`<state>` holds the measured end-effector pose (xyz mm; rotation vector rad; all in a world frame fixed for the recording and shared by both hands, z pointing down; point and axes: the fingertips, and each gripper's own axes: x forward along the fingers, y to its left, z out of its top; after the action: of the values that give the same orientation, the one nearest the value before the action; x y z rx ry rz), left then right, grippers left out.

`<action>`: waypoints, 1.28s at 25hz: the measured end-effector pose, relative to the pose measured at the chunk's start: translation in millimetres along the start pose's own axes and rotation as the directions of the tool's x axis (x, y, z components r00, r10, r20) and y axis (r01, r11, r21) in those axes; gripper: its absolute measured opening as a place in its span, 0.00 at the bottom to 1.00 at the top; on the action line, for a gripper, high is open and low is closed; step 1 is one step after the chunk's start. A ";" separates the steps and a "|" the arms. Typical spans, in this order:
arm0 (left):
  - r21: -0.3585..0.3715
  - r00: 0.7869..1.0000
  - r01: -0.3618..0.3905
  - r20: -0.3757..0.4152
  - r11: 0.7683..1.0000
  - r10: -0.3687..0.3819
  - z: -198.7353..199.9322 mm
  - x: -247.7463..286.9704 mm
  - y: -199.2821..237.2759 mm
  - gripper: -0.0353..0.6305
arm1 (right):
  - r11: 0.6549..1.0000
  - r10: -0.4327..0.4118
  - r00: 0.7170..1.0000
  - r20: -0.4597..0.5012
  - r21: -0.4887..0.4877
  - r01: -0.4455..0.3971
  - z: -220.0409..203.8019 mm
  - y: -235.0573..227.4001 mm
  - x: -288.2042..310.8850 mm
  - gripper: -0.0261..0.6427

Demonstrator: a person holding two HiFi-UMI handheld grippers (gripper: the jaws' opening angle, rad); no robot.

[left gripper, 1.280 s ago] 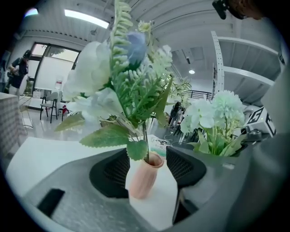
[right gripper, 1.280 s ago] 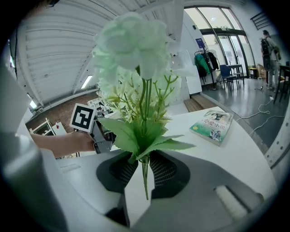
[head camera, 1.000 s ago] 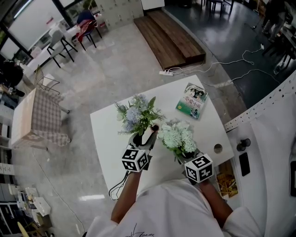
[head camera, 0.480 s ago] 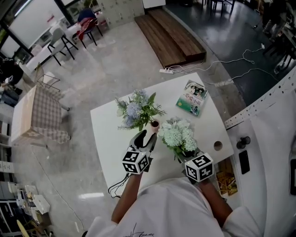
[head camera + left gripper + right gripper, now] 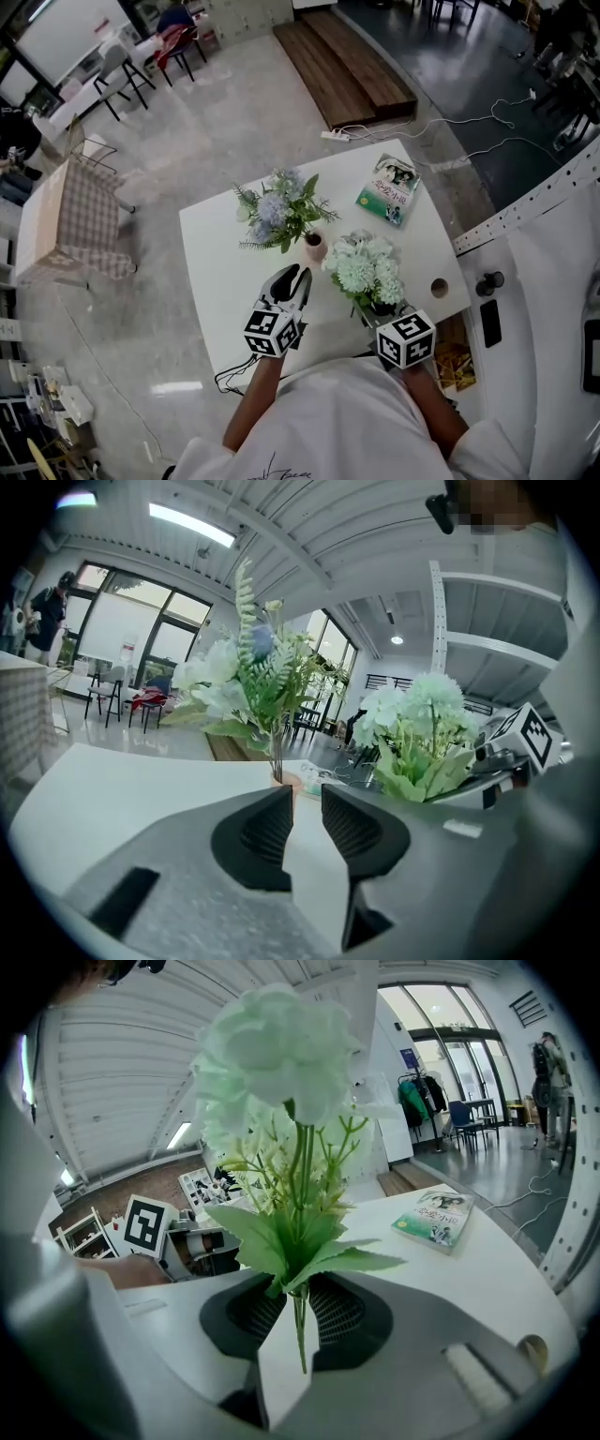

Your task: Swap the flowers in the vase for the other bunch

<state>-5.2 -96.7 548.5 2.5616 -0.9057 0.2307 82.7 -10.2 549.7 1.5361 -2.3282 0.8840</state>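
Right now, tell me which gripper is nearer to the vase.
Left. The left gripper sits just short of the vase, its empty jaws having just been closing; the right gripper, farther off, grips the white bunch.

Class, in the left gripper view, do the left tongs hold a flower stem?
No: the left tongs have just been closing, but nothing is between them.

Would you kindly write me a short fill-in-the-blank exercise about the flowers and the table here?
1. The right gripper is shut on the ____ of the pale green bunch.
2. The blue bunch stands in a small ____.
3. Beyond the pale green bunch, a ____ lies flat on the white table.
Missing words: stems; vase; book.
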 end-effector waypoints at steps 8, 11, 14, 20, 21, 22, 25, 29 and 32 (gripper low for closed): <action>-0.011 1.000 -0.002 0.014 1.000 0.002 -0.8 -18.6 2.2 0.10 | 1.000 -0.016 0.999 0.030 0.000 0.016 1.1 7.5 -0.7 0.15; -0.010 1.000 0.000 0.021 1.000 0.000 0.8 -25.4 0.4 0.05 | 1.000 -0.013 0.999 0.038 -0.008 0.013 1.6 11.8 0.1 0.15; -0.015 1.000 0.008 0.025 1.000 -0.008 2.9 -32.3 -3.3 0.05 | 1.000 -0.008 0.999 0.043 -0.011 0.008 1.8 15.9 1.6 0.15; -0.026 1.000 0.011 0.009 1.000 -0.011 0.6 -46.0 -14.9 0.05 | 1.000 0.000 0.999 0.052 -0.015 0.001 3.2 20.1 -0.8 0.15; -0.022 1.000 0.007 0.004 1.000 -0.007 -0.8 -48.3 -15.9 0.05 | 1.000 0.002 0.999 0.053 -0.016 -0.002 3.2 20.7 -1.1 0.14; -0.015 1.000 0.000 -0.001 1.000 0.000 -1.5 -50.6 -16.6 0.05 | 1.000 0.005 0.999 0.053 -0.018 -0.004 3.2 21.5 -1.2 0.14; 0.006 0.999 -0.023 0.027 1.000 0.023 4.4 -61.0 -18.2 0.05 | 0.999 0.029 0.998 0.049 -0.026 -0.028 3.0 26.8 -1.0 0.14; 0.005 0.995 -0.041 0.094 0.999 0.040 20.4 -81.6 -22.1 0.05 | 0.995 0.100 0.994 0.046 -0.032 -0.099 4.6 40.5 -1.9 0.14; 0.004 0.994 -0.049 0.099 0.999 0.049 22.3 -94.9 -24.4 0.05 | 0.991 0.133 0.989 0.060 -0.021 -0.132 10.4 44.1 -1.8 0.13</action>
<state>-62.9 -35.7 493.3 2.5780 -1.0067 0.1211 45.7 -2.8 524.5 1.4354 -2.4994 0.8563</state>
